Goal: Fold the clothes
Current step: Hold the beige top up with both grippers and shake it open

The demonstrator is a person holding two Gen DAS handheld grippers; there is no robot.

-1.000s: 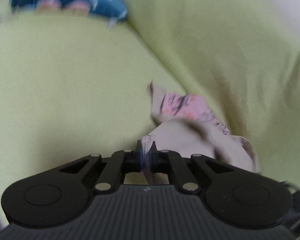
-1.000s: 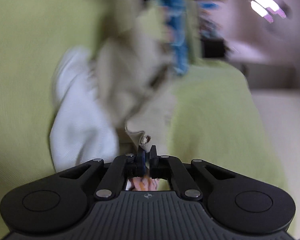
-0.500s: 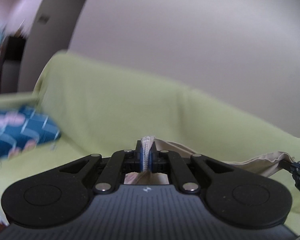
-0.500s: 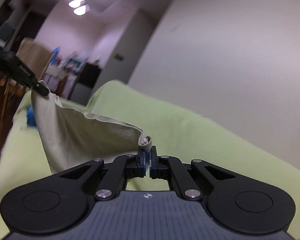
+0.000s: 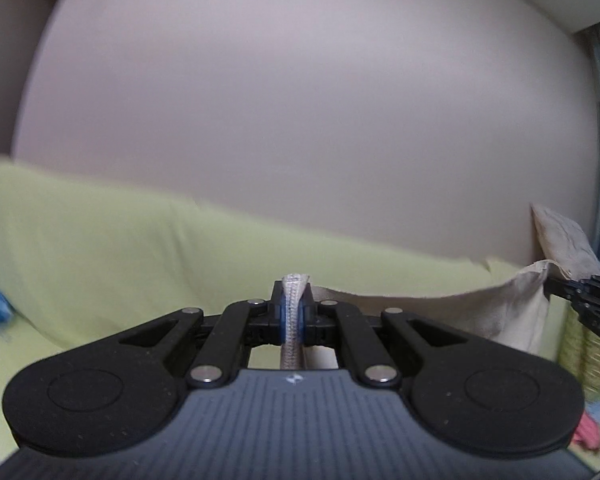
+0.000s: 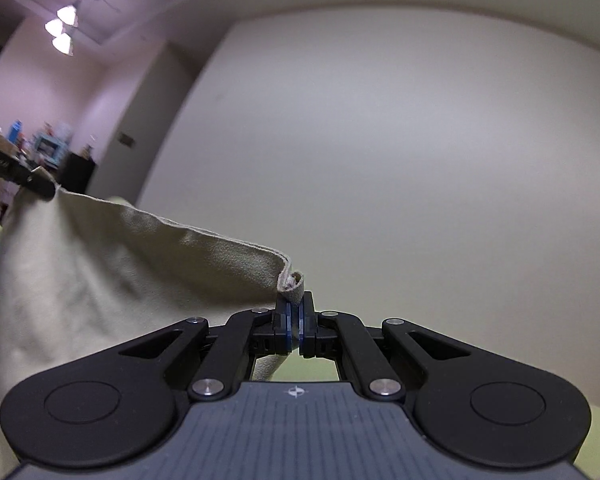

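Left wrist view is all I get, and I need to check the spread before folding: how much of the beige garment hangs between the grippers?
Observer: In the right wrist view the beige garment hangs as one wide sheet, its top edge sagging between both grippers.
Operator: Is the right gripper really clamped on it?
Observer: Yes, the right gripper is shut on a rolled hem corner.
Operator: And mine?
Observer: From the right side, the left gripper pinches the opposite top corner.

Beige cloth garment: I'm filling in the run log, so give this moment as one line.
stage: spread | left gripper: shut on beige cloth garment | right gripper: shut on garment | garment: hangs between both, above green-covered sofa
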